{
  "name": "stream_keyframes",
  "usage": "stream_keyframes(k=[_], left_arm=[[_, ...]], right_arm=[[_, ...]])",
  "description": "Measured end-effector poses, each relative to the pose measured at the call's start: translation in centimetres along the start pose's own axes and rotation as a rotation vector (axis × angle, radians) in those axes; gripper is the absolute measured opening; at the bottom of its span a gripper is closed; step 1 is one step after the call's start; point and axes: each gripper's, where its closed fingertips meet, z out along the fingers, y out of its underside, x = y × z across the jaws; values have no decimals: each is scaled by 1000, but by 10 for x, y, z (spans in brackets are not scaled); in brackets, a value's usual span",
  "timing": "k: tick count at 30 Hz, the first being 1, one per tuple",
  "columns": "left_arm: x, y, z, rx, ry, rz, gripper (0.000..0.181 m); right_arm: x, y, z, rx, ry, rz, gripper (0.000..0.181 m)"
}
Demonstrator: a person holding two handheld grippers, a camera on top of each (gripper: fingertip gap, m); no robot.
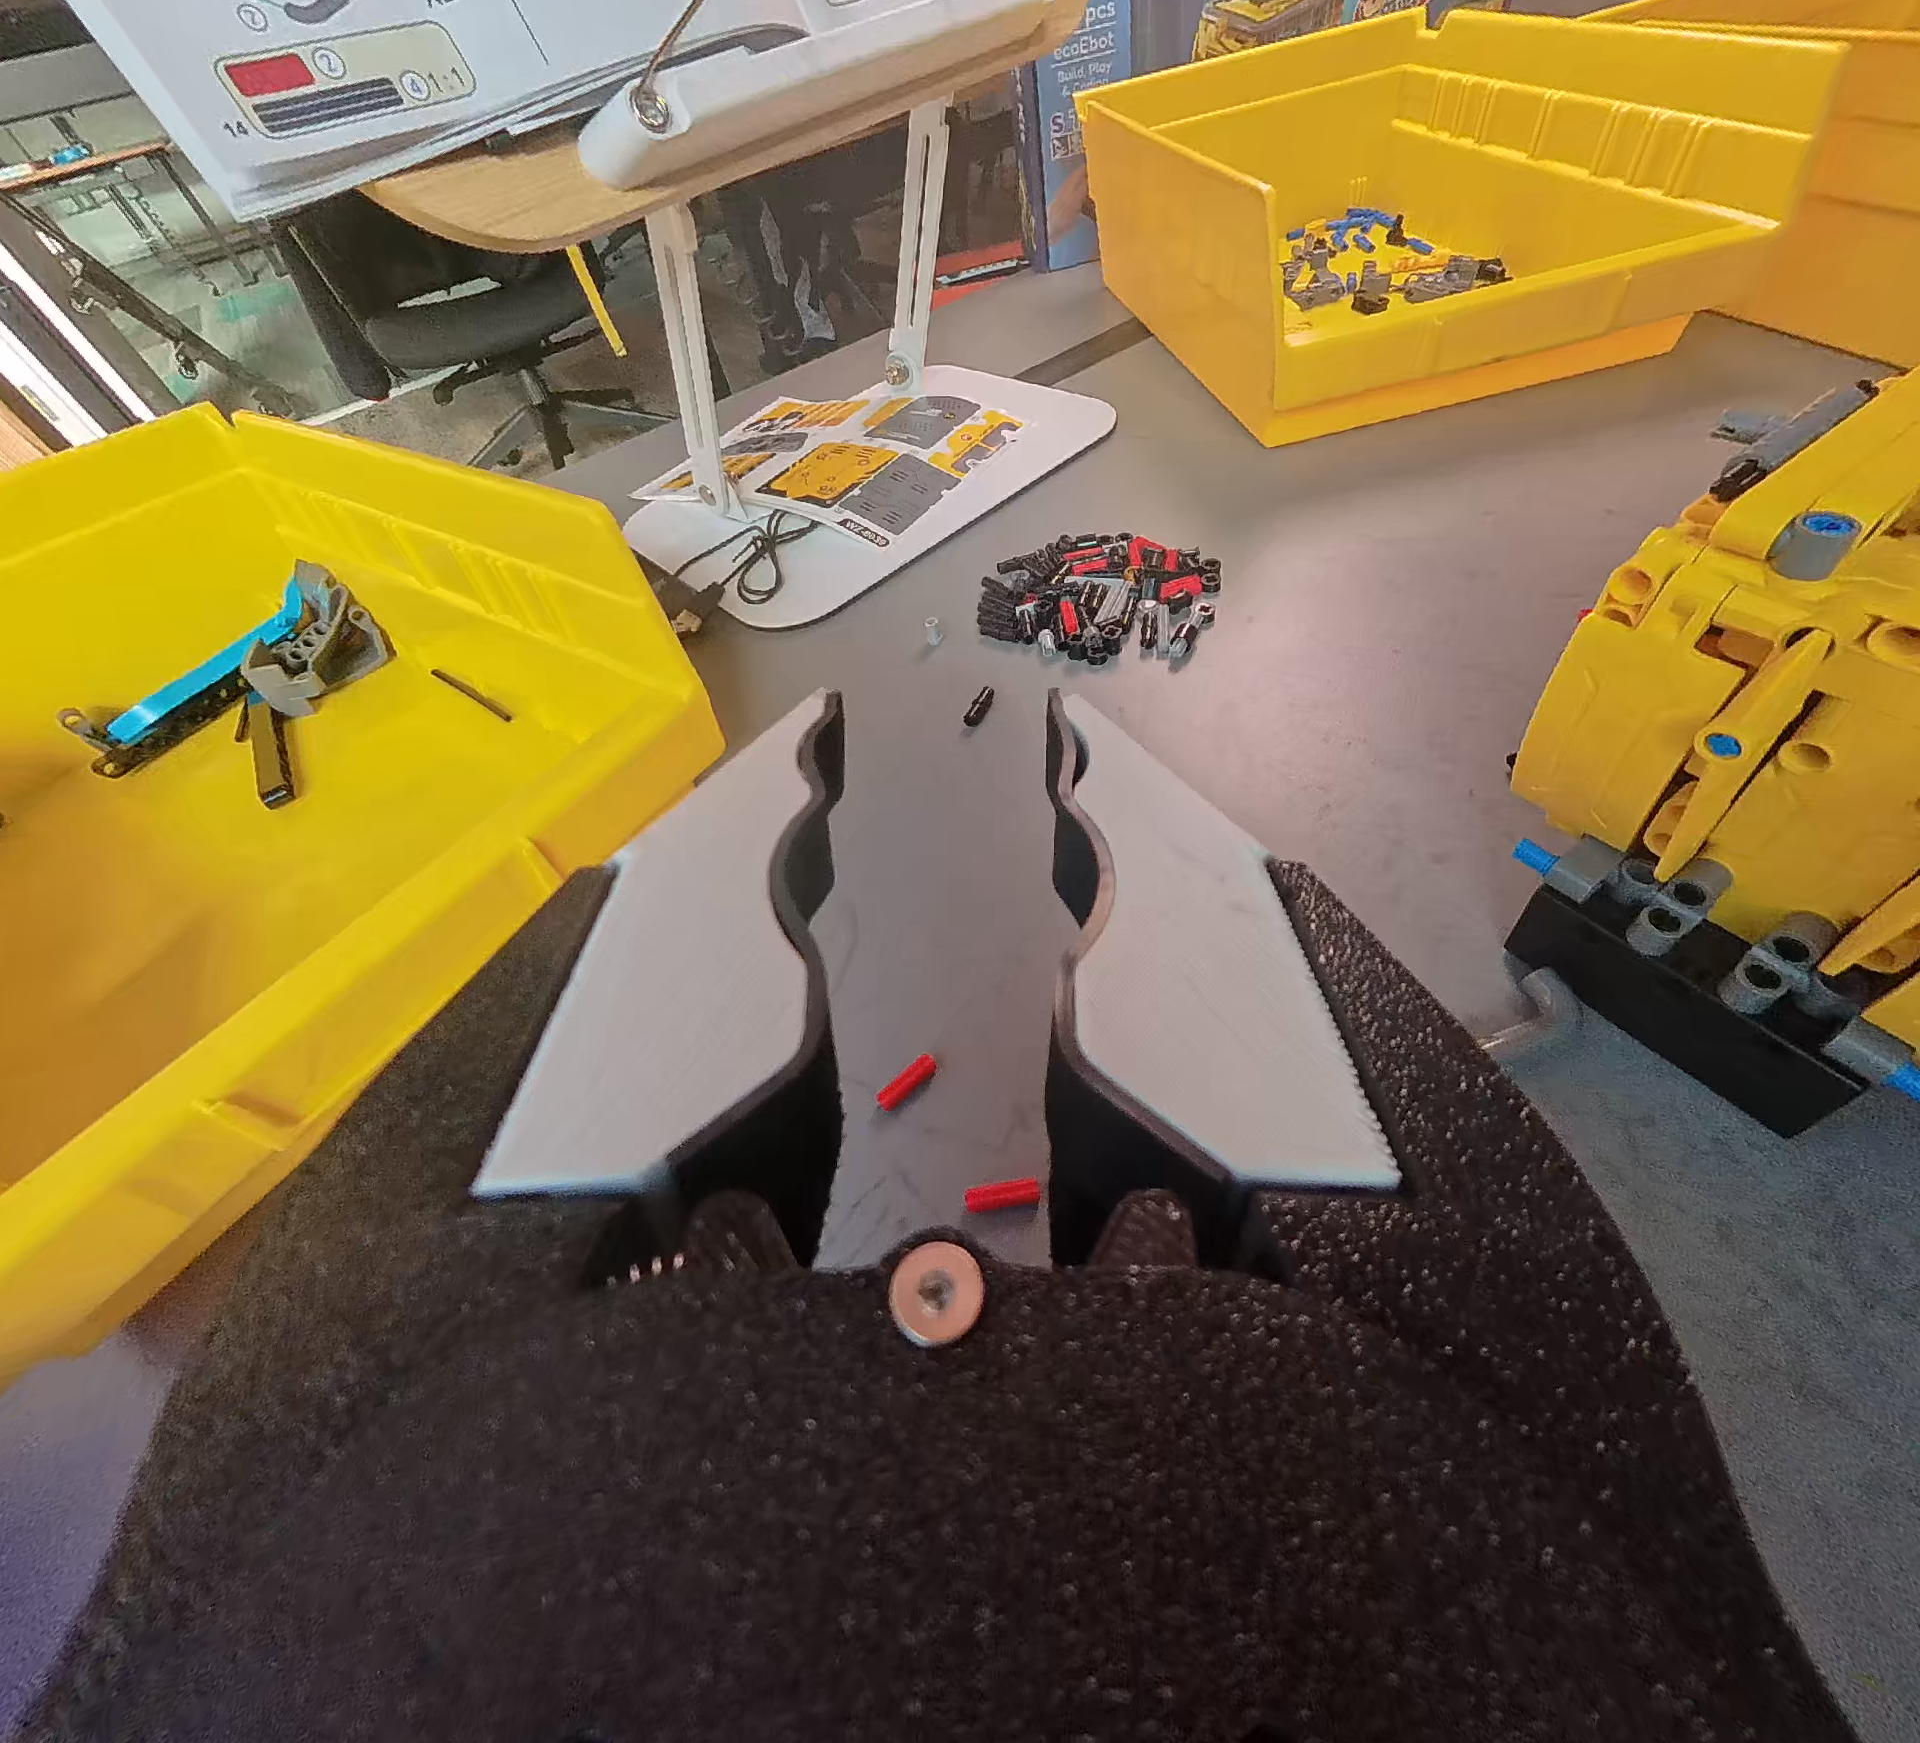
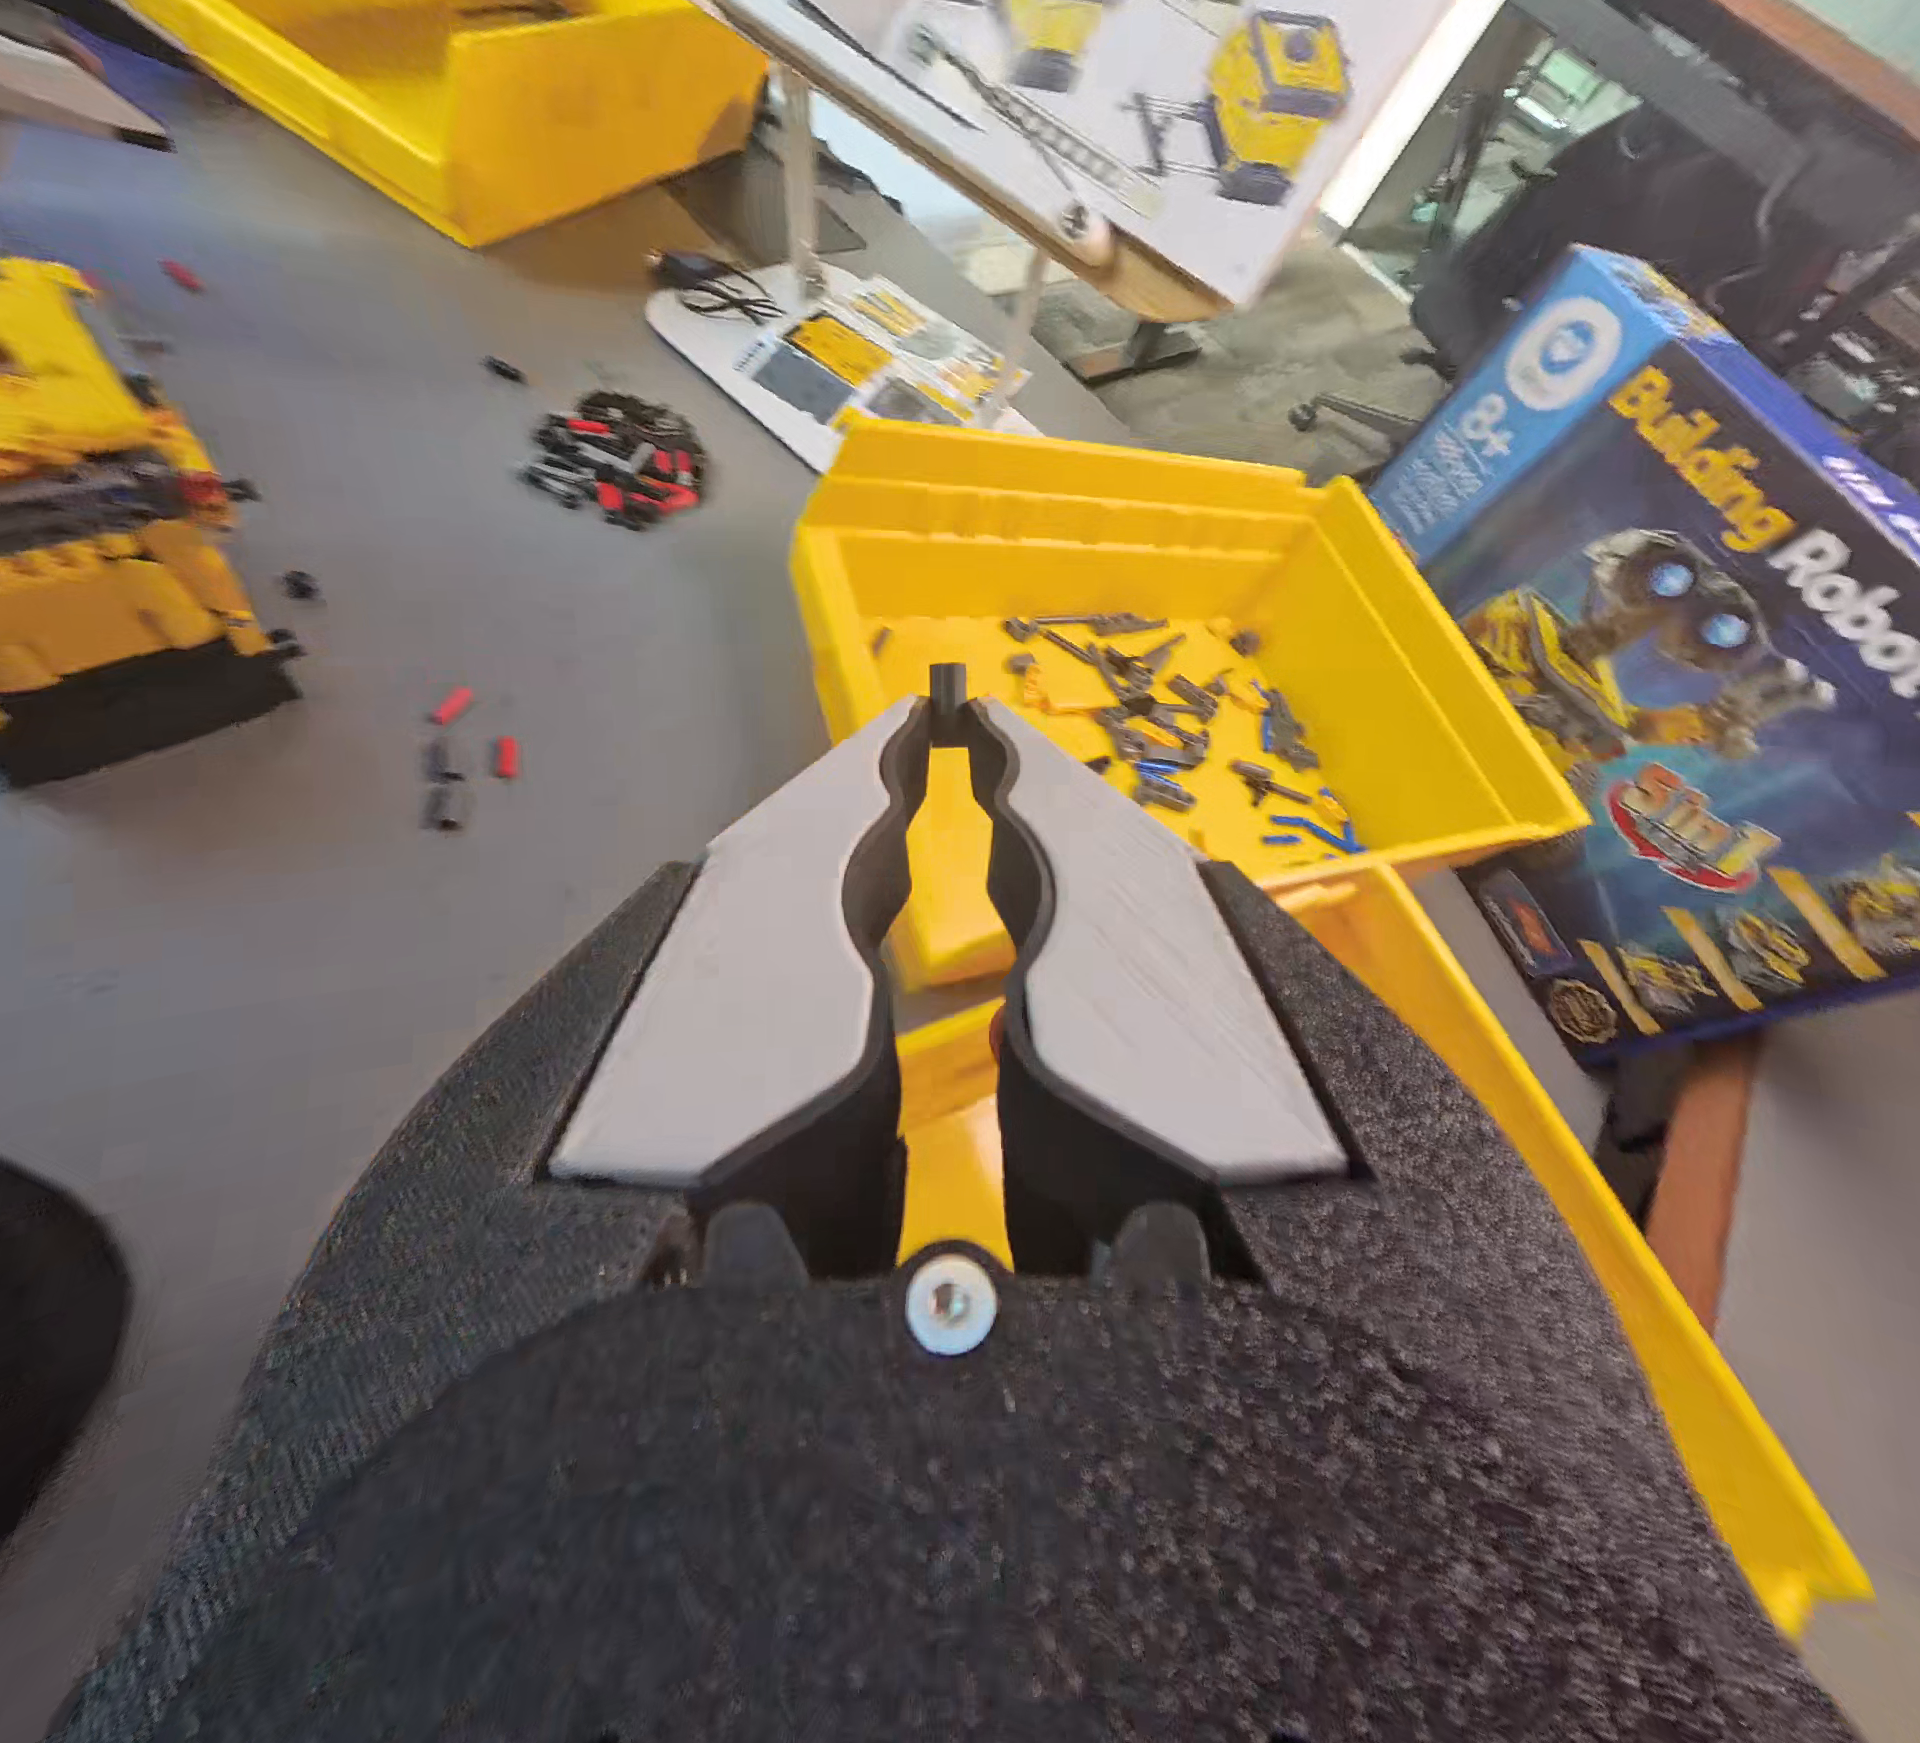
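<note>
- Black pin (image 2: 947, 694) pinched in your right gripper (image 2: 948, 719) tips, above the yellow bin (image 2: 1455, 748) of small parts.
- Your left gripper (image 1: 940, 706) gapes wide, empty, over grey table (image 1: 1351, 758); two red pins (image 1: 904, 1082) lie between its fingers, a loose black pin (image 1: 977, 706) just beyond.
- Parts pile (image 1: 1096, 597) ahead.

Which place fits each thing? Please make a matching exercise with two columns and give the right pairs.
1. black pin
2. two red pins
3. blue strip
4. pile of small parts

A. on the table, ahead of the left gripper
B. in the yellow bin
C. in the right gripper
D. on the table, between open fingers

Pairs: 1-C, 2-D, 3-B, 4-A.
</note>
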Motion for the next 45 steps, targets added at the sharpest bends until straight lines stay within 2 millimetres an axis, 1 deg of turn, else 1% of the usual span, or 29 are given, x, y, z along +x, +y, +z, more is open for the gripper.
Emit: stream_keyframes(k=[2,4,7,8,10,12,14,16,20,22,24,25,26,27,28,29,30,31,32,33,34,36,37,38,40,41,43,45], left_arm=[[1,-2,-1,7,0,1,38],[1,-4,-3,13,2,0,38],[2,-7,-5,15,11,-5,39],[2,-8,-5,15,14,-5,40],[3,-10,-7,15,17,-3,41],[2,-12,-9,16,19,-5,41],[2,-14,-11,19,21,-12,41],[1,-14,-11,19,22,-19,41],[0,-12,-11,12,25,-24,41],[1,-11,-10,5,27,-21,41],[2,-9,-9,-1,28,-20,41],[2,-8,-8,-4,30,-21,41],[3,-7,-8,-7,32,-21,41],[3,-7,-7,-10,33,-21,41],[4,-6,-7,-12,33,-20,41],[4,-6,-7,-14,34,-20,41],[4,-5,-6,-15,35,-21,41],[4,-5,-6,-16,37,-23,41],[5,-4,-6,-18,39,-24,41],[5,-4,-5,-20,42,-23,41],[6,-4,-5,-21,45,-22,41],[8,-5,-5,-20,48,-15,41],[8,-5,-6,-19,48,-12,41],[9,-6,-6,-18,48,-10,41],[8,-6,-6,-17,45,-9,41],[7,-6,-6,-17,42,-10,41],[6,-4,-6,-21,37,-13,41],[5,-3,-5,-25,35,-18,41]], right_arm=[[-41,-12,4,-24,-79,1,6],[-78,-8,14,-108,-111,-17,6],[-129,12,37,-252,-173,34,6],[-142,21,46,-293,-191,53,6],[-160,43,62,-376,-203,56,6],[-175,61,75,-439,-231,79,7],[-182,74,84,-481,-239,76,6],[-190,80,89,-499,-271,77,6],[-192,90,94,-531,-268,62,7],[-192,91,94,-532,-269,65,7],[-190,92,93,-535,-263,63,12],[-189,90,92,-526,-265,65,15],[-186,83,90,-499,-265,71,17],[-180,71,86,-452,-257,77,17],[-167,54,80,-392,-234,87,17],[-147,37,71,-332,-189,106,17],[-119,22,60,-288,-123,133,16],[-86,13,47,-257,-39,162,14],[-50,8,33,-240,57,185,13],[-14,12,19,-249,153,201,12],[21,25,6,-290,240,214,13],[84,69,-14,-406,392,270,14],[106,93,-19,-451,429,321,14],[122,118,-20,-502,449,374,14],[147,164,-20,-586,506,445,12],[153,182,-16,-616,513,478,12],[160,207,-7,-642,529,536,13],[163,225,1,-658,534,597,12]])
